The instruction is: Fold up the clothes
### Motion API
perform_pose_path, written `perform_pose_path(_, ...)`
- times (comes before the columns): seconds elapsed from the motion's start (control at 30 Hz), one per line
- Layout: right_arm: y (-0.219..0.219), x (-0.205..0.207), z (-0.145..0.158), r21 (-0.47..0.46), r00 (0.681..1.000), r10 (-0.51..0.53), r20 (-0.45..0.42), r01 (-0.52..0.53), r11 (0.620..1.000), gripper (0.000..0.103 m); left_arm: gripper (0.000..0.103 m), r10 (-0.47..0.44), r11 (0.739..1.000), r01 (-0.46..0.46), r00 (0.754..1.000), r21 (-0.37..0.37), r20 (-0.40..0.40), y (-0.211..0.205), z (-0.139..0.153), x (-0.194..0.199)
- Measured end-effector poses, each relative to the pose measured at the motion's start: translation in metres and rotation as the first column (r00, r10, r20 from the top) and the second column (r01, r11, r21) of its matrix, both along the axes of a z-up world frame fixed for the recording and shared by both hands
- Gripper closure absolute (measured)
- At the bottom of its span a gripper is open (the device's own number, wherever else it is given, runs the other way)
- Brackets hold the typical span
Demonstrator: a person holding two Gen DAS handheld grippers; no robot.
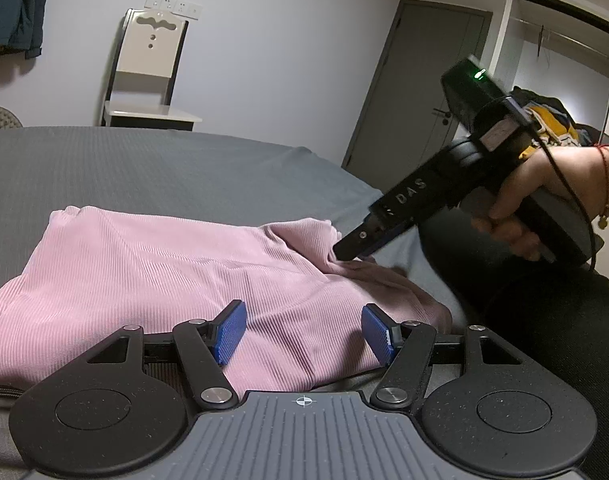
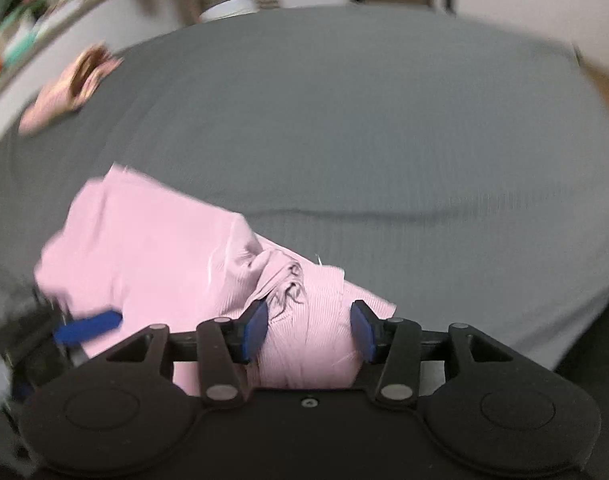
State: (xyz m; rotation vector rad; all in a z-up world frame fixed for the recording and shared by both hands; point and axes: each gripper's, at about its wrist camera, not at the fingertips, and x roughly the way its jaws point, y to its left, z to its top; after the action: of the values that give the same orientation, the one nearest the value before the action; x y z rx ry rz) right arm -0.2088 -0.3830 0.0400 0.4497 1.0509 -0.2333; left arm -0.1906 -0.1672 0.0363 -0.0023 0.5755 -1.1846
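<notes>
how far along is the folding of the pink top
Partly done: the pink top lies on the grey bed already doubled into a rough block, though its right end is bunched. In hand: the right tool is down at that bunched edge, jaws apart in its own view, gripping nothing clearly; the left tool sits open at the near edge. Left: flatten that end and finish the fold.

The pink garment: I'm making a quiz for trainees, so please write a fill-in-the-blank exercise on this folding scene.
1. The garment being folded is ____ in colour.
2. It lies on a bed covered with a ____ sheet.
3. The left gripper has its jaws ____, with the cloth between them.
4. A person's hand holds the ____ gripper.

Missing words: pink; grey; open; right
</notes>
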Motion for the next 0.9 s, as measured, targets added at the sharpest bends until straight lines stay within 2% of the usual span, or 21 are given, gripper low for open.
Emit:
perform_pose_path(0.03,-0.003,-0.001,-0.003,0.038,1.000,-0.018,0.014,0.018,0.999,0.062,0.038,0.000,1.000,0.000,1.000,0.000,0.000,0.000,0.000,0.000)
perform_pose_path(0.07,-0.006,-0.002,-0.006,0.075,0.999,-0.037,0.026,0.035,0.997,0.077,0.038,0.000,1.000,0.000,1.000,0.000,0.000,0.000,0.000,0.000)
perform_pose_path(0.1,-0.008,-0.003,-0.007,0.099,0.998,-0.055,0.036,0.051,0.994,0.086,0.038,-0.001,1.000,0.001,1.000,-0.001,-0.001,0.000,-0.001,0.000)
perform_pose_path(0.17,-0.009,-0.001,-0.008,0.106,0.995,-0.082,0.047,0.077,0.991,0.091,0.038,-0.002,1.000,0.001,1.000,-0.003,-0.002,0.001,-0.001,0.001)
perform_pose_path(0.27,-0.011,-0.009,0.003,0.012,0.988,-0.155,0.019,0.155,0.988,0.102,0.038,-0.002,1.000,0.002,1.000,-0.004,-0.003,0.001,-0.001,0.001)
perform_pose_path(0.33,-0.018,-0.015,0.005,-0.011,0.979,-0.201,-0.024,0.200,0.980,0.102,0.038,-0.002,1.000,0.002,1.000,-0.003,-0.002,0.001,-0.001,0.002)
perform_pose_path(0.4,-0.025,-0.021,0.000,0.025,0.969,-0.244,-0.044,0.245,0.969,0.101,0.038,-0.002,1.000,0.002,1.000,0.000,0.001,0.000,-0.002,0.001)
perform_pose_path(0.43,-0.027,-0.023,0.000,0.028,0.962,-0.269,-0.044,0.271,0.962,0.096,0.038,-0.003,1.000,0.003,1.000,0.001,0.002,0.000,-0.002,0.001)
perform_pose_path(0.5,-0.030,-0.027,0.001,0.058,0.955,-0.296,-0.004,0.296,0.954,0.077,0.038,-0.003,1.000,0.003,1.000,0.001,0.003,0.000,-0.002,0.001)
perform_pose_path(0.53,-0.030,-0.029,0.002,0.084,0.952,-0.306,0.018,0.303,0.949,0.056,0.038,-0.003,1.000,0.003,1.000,0.001,0.004,0.000,-0.002,0.001)
perform_pose_path(0.57,-0.031,-0.029,0.001,0.103,0.949,-0.312,0.036,0.307,0.946,0.051,0.038,-0.003,1.000,0.003,1.000,0.002,0.005,0.000,-0.002,0.001)
perform_pose_path(0.63,-0.032,-0.028,-0.003,0.160,0.950,-0.306,0.056,0.294,0.942,0.051,0.038,-0.003,1.000,0.003,1.000,0.002,0.007,0.000,-0.002,0.001)
perform_pose_path(0.73,-0.030,-0.018,-0.018,0.248,0.954,-0.297,0.031,0.280,0.927,0.052,0.038,-0.004,1.000,0.004,1.000,0.004,0.009,0.000,-0.002,0.000)
perform_pose_path(0.8,-0.024,-0.014,-0.024,0.255,0.964,-0.265,0.013,0.253,0.933,0.052,0.038,-0.004,1.000,0.004,1.000,0.005,0.011,0.000,-0.002,0.000)
perform_pose_path(0.83,-0.017,-0.010,-0.024,0.209,0.971,-0.240,0.007,0.233,0.950,0.061,0.038,-0.004,1.000,0.004,1.000,0.006,0.011,0.000,-0.002,0.000)
perform_pose_path(0.87,-0.013,-0.006,-0.022,0.161,0.975,-0.223,-0.012,0.222,0.962,0.089,0.038,-0.004,1.000,0.004,1.000,0.005,0.011,0.000,-0.002,0.000)
perform_pose_path(0.9,-0.016,-0.013,-0.018,0.167,0.972,-0.236,-0.017,0.235,0.958,0.092,0.038,-0.005,1.000,0.005,1.000,0.005,0.011,0.000,-0.002,0.000)
